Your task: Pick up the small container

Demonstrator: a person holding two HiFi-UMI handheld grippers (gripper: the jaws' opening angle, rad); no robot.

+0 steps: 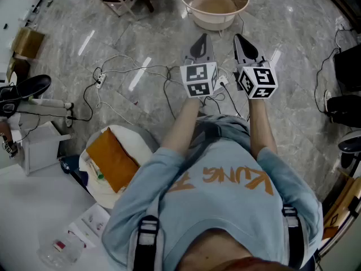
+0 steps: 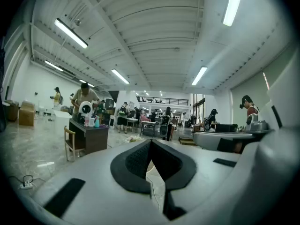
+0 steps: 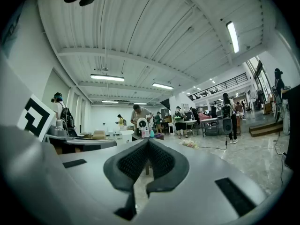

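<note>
Small container [image 1: 58, 248]: judging by the task, this is the clear little box with something red inside. It is sitting on the white table [image 1: 22, 208] at about 8 o'clock in the head view, off to the person's side and slightly behind, with nothing touching it.
Left side: the left tool [image 1: 199, 45] is pointing out over the floor [image 1: 293, 49] at 12 o'clock, its jaws meeting at the tips with nothing between them.
Right side: the right tool [image 1: 242, 44] is hanging just beside it, toward 1 o'clock, its jaws likewise pressing together on nothing.
Facing: both gripper views are looking across an open hall rather than at the table. A pale tub [image 1: 214, 4] is standing on the floor beyond the tips at 12 o'clock.
Done so far: nothing is showing as done, neither an approach nor a grasp.
Left to do: seemingly everything. The person is probably going to have to turn toward 8 o'clock, open one tool, bring its jaws around the box, close them and lift.
</note>
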